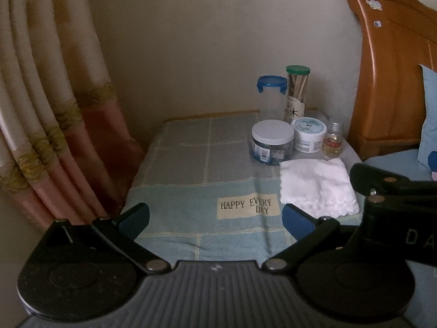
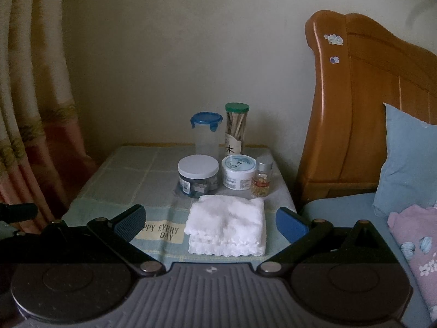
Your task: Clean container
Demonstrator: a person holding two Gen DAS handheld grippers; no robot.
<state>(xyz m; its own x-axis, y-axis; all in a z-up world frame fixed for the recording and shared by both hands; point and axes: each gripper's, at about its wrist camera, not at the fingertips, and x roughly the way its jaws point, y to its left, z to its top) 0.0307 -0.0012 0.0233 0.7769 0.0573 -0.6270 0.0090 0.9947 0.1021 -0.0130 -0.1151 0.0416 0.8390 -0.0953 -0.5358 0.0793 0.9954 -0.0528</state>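
Hovering before the table (image 2: 114, 175), both tongs, left (image 1: 215, 218) and right (image 2: 210, 224), stand wide and empty. The jar (image 2: 198, 176) sits behind the cloth (image 2: 226, 225), touching it. Reaching carelessly could topple the small bottle (image 2: 262, 179) nearby.

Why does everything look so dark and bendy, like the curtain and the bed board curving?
Both wrist views are fisheye: in the left one the curtain bows and the headboard leans; in the right one the headboard curves too. The room is dim, the corners go black, and the pictures look grainy. The white cloth is the brightest thing, its folds hard to make out.
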